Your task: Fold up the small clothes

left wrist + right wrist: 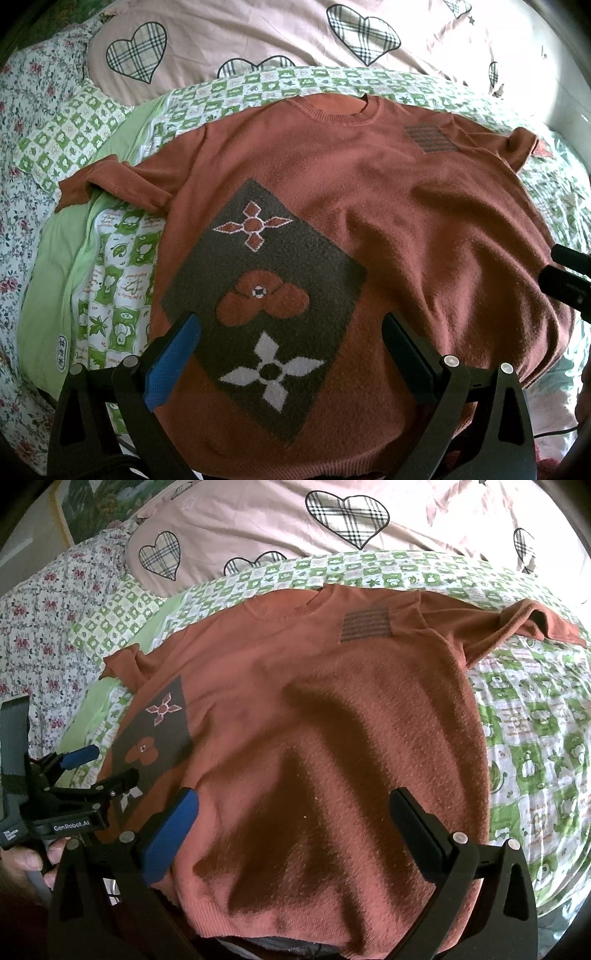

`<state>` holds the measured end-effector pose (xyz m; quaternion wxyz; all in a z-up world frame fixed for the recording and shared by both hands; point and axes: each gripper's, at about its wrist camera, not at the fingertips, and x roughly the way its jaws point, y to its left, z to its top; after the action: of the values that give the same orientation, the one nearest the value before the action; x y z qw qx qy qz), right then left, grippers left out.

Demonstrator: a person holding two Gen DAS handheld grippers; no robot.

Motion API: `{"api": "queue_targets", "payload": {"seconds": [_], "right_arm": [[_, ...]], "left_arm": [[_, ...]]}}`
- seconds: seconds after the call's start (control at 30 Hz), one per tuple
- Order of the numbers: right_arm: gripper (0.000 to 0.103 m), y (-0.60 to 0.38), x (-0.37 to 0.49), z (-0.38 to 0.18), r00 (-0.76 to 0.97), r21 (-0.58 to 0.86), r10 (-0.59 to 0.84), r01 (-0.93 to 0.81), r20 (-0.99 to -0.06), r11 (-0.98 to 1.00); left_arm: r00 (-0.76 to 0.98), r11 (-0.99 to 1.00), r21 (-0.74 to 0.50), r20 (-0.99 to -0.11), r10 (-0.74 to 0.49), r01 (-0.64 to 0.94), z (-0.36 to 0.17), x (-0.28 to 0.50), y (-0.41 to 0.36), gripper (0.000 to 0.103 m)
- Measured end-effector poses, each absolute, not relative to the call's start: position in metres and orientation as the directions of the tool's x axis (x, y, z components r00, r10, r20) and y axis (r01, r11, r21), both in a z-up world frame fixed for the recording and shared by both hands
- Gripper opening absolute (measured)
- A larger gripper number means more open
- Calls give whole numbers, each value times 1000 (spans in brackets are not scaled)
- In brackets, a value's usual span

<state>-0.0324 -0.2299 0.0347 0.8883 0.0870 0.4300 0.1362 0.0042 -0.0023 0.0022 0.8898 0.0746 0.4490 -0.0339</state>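
- Your left gripper (291,332) hangs over the lower front of the rust-red sweater (406,206), its two fingers spread wide with nothing between them but the knit below; whether the tips touch the fabric cannot be told.
- Between and just ahead of those fingers lies the dark brown patch (266,295), a tilted panel bearing a red flower and a white four-petal figure.
- Your right gripper (293,812) is likewise fully parted and holds nothing; it is poised above the sweater's middle, near the hem, which runs beneath the gripper body.
- From the right gripper, the left one appears off to its left, over the patch side of the garment.
- The sweater lies face up and spread out on the green-and-white checked sheet (528,746), collar (340,107) at the far end from both grippers.
- A grey striped patch (365,624) sits on the chest, ahead and to the right of the right gripper.
- One short sleeve (107,181) lies rumpled out beyond the left gripper's left finger; the other sleeve (524,620) extends far ahead-right of the right gripper.
- Beyond the collar lies a pink quilt with plaid hearts (258,33); a floral sheet (26,122) lies far left.
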Motion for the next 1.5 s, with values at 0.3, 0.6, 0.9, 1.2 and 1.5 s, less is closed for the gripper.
{"api": "queue_targets", "payload": {"seconds": [0.3,0.6,0.9,1.2,1.5], "right_arm": [[103,-236,-28,33,593,286,315,-144,-741,947],[103,-254,-21,28,592,317,306,-89,-746,944],[103,-281,-14,25,601,340,285,-23,-746,940],[103,-345,5,37,654,341,205,87,-728,936],[88,-492,55,64,733,325,4,297,-680,898]], "left_arm": [[580,989,70,-815,-18,129,-1,10,1,99],[518,992,-12,-852,-75,124,-3,26,0,99],[557,993,16,-829,-53,118,-1,40,-3,99],[561,996,11,-827,-43,93,5,67,2,99],[601,998,28,-799,-12,58,19,105,7,99]]}}
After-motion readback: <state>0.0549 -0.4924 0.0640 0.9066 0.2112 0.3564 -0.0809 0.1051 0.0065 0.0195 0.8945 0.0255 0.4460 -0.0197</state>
